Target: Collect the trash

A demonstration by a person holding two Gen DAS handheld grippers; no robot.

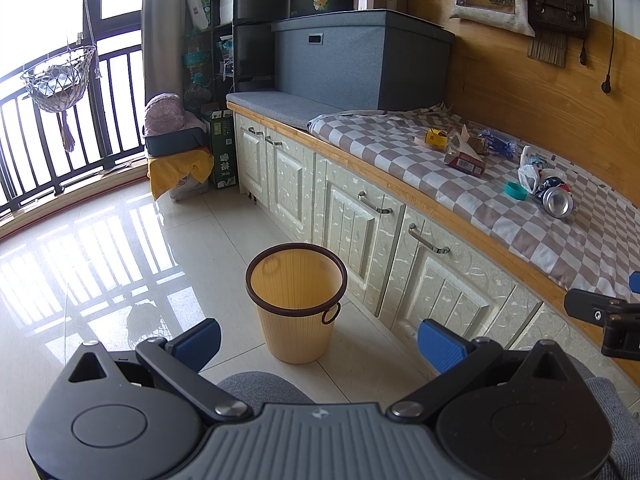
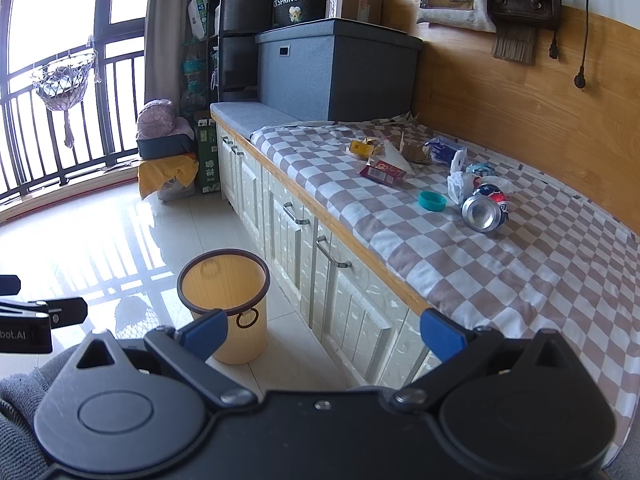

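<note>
Both grippers are seen spread wide with nothing between their blue pads. From the left wrist view, the left gripper (image 1: pixel 320 342) is held low over the tiled floor (image 1: pixel 120 248), and the bin (image 1: pixel 297 300) is framed between its fingers, just ahead. From the right wrist view, the right gripper (image 2: pixel 324 334) is held near the cabinet (image 2: pixel 304 240) edge, with the bin (image 2: pixel 225 304) seen behind its left finger and the cloth (image 2: pixel 500 280) beyond its right one.

The bin is stood upright on the floor, close against the cabinet front, and nothing can be seen inside it. The trash is spread on the checked cloth on top of the cabinet, well apart from both grippers. A crushed can (image 2: pixel 485 209) is laid on its side at the near end, its open end turned toward the cameras. A teal cap (image 2: pixel 432 201) is found just left of the can, and a white bag (image 2: pixel 460 178) is crumpled against the can's far side. Farther off, a red carton (image 2: pixel 385 173), a yellow box (image 2: pixel 360 148) and a blue wrapper (image 2: pixel 442 151) are clustered with brown paper scraps. A grey box (image 2: pixel 336 76) is set at the far end of the cabinet.
</note>
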